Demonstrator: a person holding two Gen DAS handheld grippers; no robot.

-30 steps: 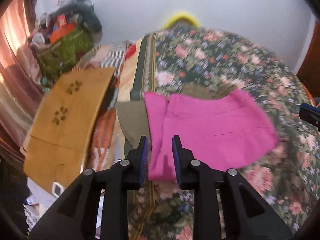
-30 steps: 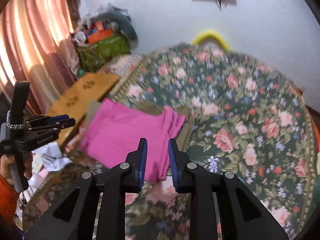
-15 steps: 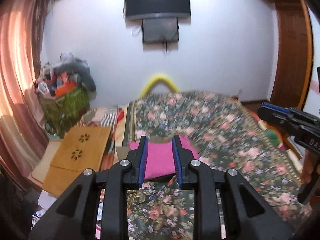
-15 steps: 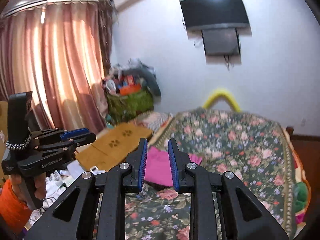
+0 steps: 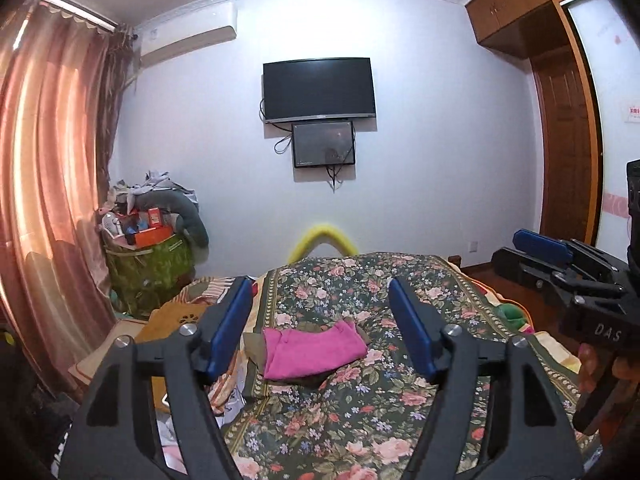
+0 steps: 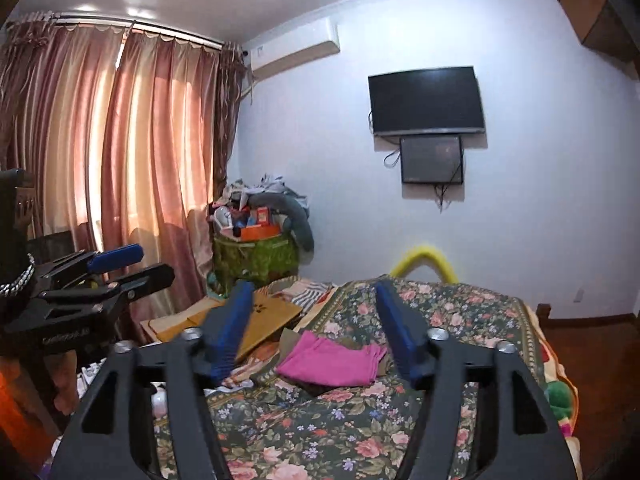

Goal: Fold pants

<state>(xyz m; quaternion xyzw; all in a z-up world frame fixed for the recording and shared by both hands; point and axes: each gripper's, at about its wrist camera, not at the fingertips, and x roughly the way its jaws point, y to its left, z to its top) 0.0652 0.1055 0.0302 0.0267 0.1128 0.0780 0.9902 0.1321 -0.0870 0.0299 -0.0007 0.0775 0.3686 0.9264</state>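
The pink pants [image 5: 314, 347] lie folded in a flat rectangle on the floral bedspread [image 5: 360, 404], on top of an olive garment [image 5: 253, 345]. They also show in the right wrist view [image 6: 332, 362]. My left gripper [image 5: 320, 330] is open and empty, held well back from and above the pants. My right gripper [image 6: 316, 330] is open and empty too, equally far back. Each gripper shows at the edge of the other's view: the right one [image 5: 560, 256], the left one [image 6: 108, 268].
A flat wooden board [image 6: 260, 316] lies left of the bed. A green basket [image 5: 148, 268] piled with items stands in the corner by pink curtains [image 6: 120, 168]. A TV [image 5: 319, 90] hangs on the far wall. A wooden door [image 5: 568, 152] is at right.
Both grippers have pulled far back and up from the pants and tilted level. Both have opened wide from nearly closed. The pants stay folded on the bed.
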